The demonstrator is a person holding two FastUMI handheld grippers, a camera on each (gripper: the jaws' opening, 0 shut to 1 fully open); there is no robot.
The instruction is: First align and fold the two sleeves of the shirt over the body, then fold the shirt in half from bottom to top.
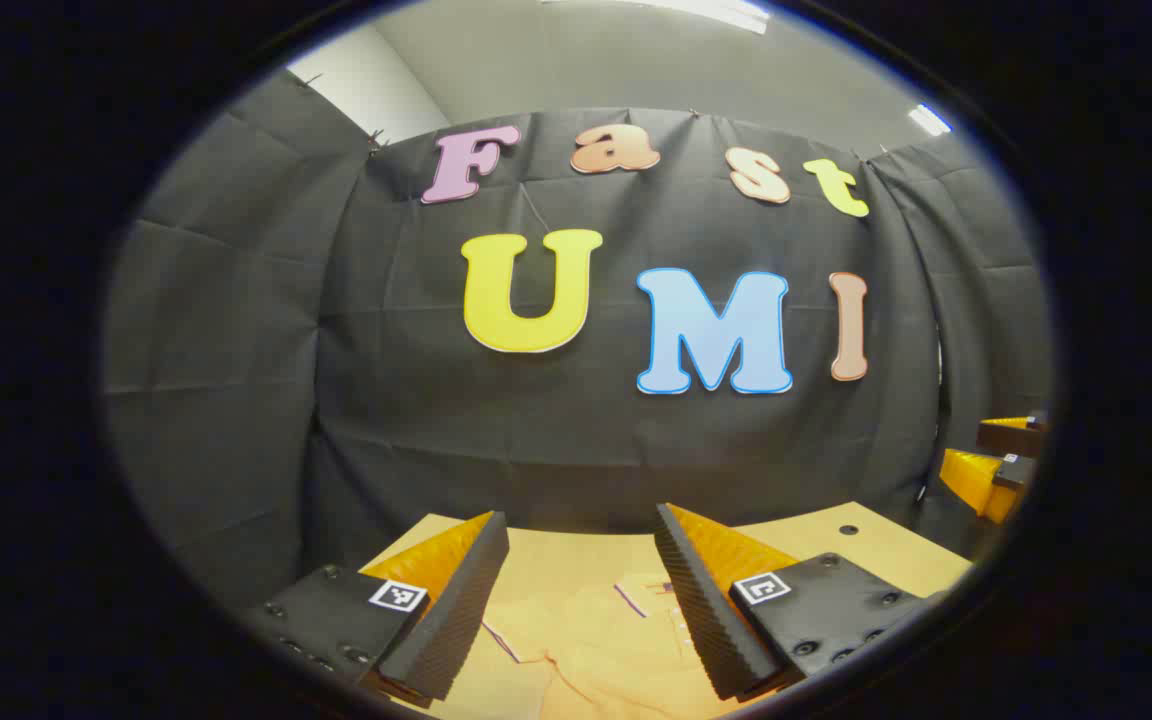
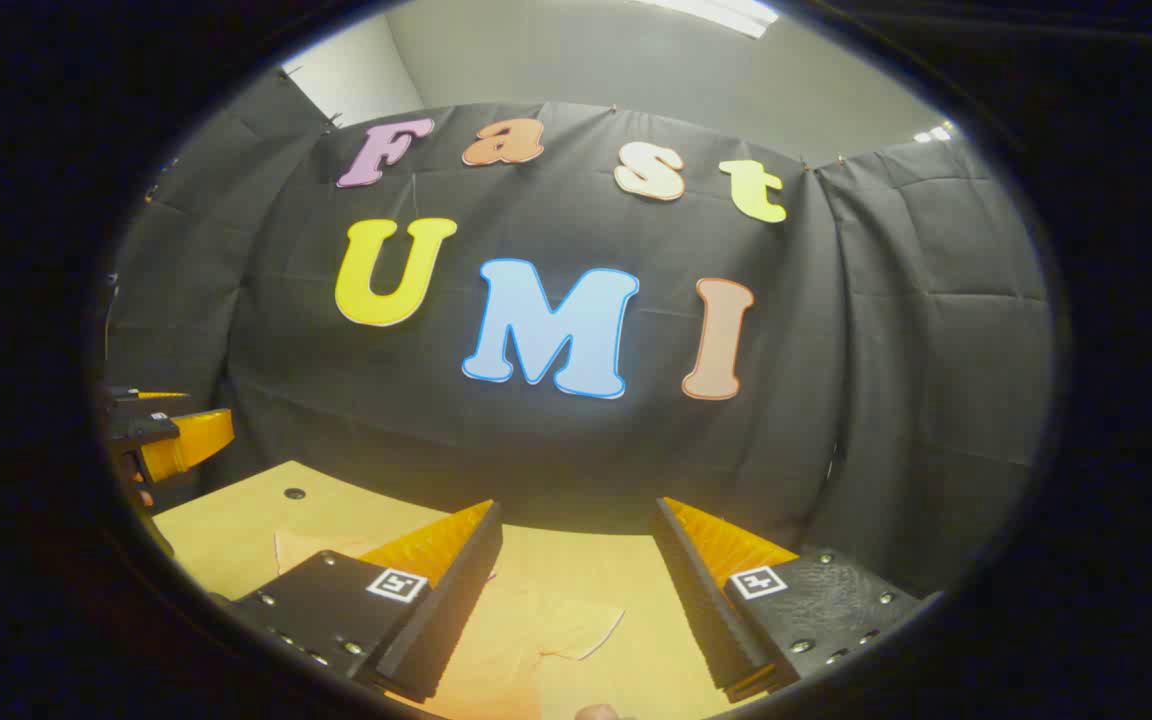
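Both tongs are held above the desk, facing the black cloth wall of the booth.

Left tongs (image 1: 581, 590): the jaws stand wide apart and grip nothing. In the left gripper view, the shirt (image 1: 586, 640) lies flat on the desk (image 1: 886, 545) below and between the fingers. It is pale orange, close in tone to the desk surface. Its collar area, with a small dark trim line, lies near the inner edge of the right-hand finger. The right tongs (image 1: 991, 465) appear at the far right edge of this view, above the desk corner.

Right tongs (image 2: 576, 590): the jaws stand wide apart and grip nothing. In the right gripper view, a sleeve (image 2: 576, 630) of the shirt lies spread on the desk (image 2: 236, 520) between the fingers, its hem angled. The left tongs (image 2: 171, 440) appear at the far left edge.
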